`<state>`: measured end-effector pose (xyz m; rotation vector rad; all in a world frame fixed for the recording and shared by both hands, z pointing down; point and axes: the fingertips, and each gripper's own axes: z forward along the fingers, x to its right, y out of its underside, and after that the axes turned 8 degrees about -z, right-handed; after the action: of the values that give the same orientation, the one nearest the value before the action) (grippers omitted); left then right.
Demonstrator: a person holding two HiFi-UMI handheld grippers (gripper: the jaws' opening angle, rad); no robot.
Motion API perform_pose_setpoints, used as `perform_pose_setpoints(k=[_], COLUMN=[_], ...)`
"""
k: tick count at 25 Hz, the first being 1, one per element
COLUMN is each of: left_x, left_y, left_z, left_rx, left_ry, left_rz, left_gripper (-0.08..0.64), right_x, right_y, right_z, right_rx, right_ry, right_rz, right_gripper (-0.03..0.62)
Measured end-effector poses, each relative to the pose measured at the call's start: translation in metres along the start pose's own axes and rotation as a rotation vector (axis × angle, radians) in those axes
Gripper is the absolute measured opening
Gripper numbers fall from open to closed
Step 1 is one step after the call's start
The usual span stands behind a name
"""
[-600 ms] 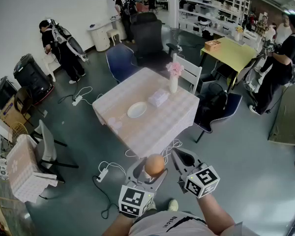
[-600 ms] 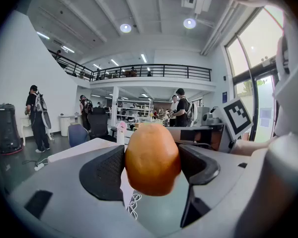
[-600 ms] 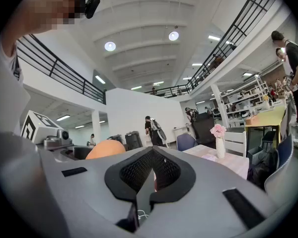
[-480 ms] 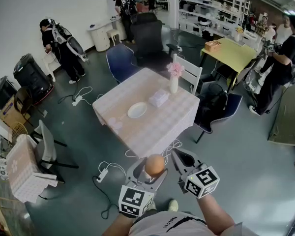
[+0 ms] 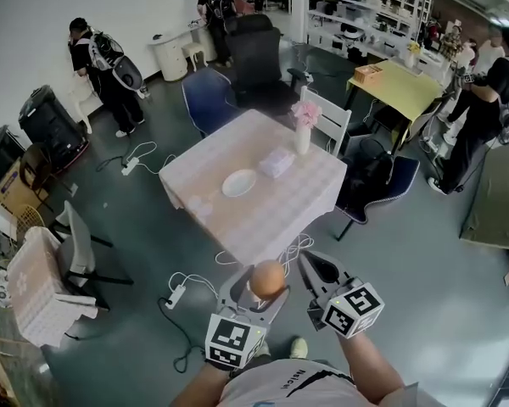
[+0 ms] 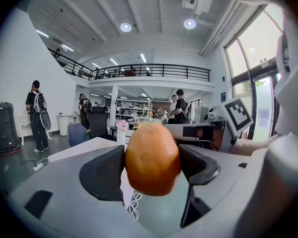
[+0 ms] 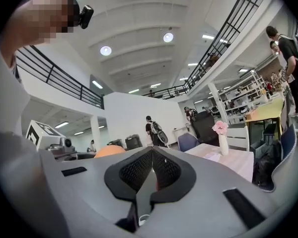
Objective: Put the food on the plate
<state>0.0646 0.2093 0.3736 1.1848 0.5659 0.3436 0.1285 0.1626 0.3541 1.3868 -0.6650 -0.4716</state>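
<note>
An orange, egg-shaped piece of food (image 5: pixel 267 279) (image 6: pixel 153 158) is pinched between the two pads of my left gripper (image 5: pixel 264 285) (image 6: pixel 152 163), which is shut on it and held over the floor near my body. My right gripper (image 5: pixel 316 271) (image 7: pixel 151 168) is beside it on the right, its pads pressed together with nothing between them. The white plate (image 5: pixel 239 182) lies empty on the pink-clothed table (image 5: pixel 305 195), well ahead of both grippers. In the right gripper view the food (image 7: pixel 109 151) shows as an orange edge at the left.
On the table stand a vase with a pink flower (image 5: pixel 303 127) and a tissue pack (image 5: pixel 276 163). A white chair (image 5: pixel 332 119) and a blue chair (image 5: pixel 206 99) flank the table. Cables and a power strip (image 5: pixel 176 297) lie on the floor before it. People stand around the room.
The view has shifted slightly: the table and plate sit a little closer and further right in the head view. Both grippers hold as before, the food still gripped.
</note>
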Motion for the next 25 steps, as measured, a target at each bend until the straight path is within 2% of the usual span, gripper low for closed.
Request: perform_pose_setpoints(k=[12,17,25], left_x=[-0.075,-0.090,-0.107], left_y=[-0.007,-0.005,-0.008], left_z=[-0.025,-0.030,-0.022], left_rx=[0.012,0.005,-0.004], left_ry=[-0.044,-0.031,-0.038], left_rz=[-0.013,-0.007,0.013], left_gripper=[0.346,0.345,0.345], right_x=[-0.030,-0.045,-0.041], right_y=[0.003,0.008,0.006], right_z=[0.041,0.055,0.078], right_rx=[0.010,0.003,0.006], right_ry=[0.027,0.029,0.024], right_rz=[-0.007,-0.014,-0.012], right_gripper=[0.015,0.015,0.015])
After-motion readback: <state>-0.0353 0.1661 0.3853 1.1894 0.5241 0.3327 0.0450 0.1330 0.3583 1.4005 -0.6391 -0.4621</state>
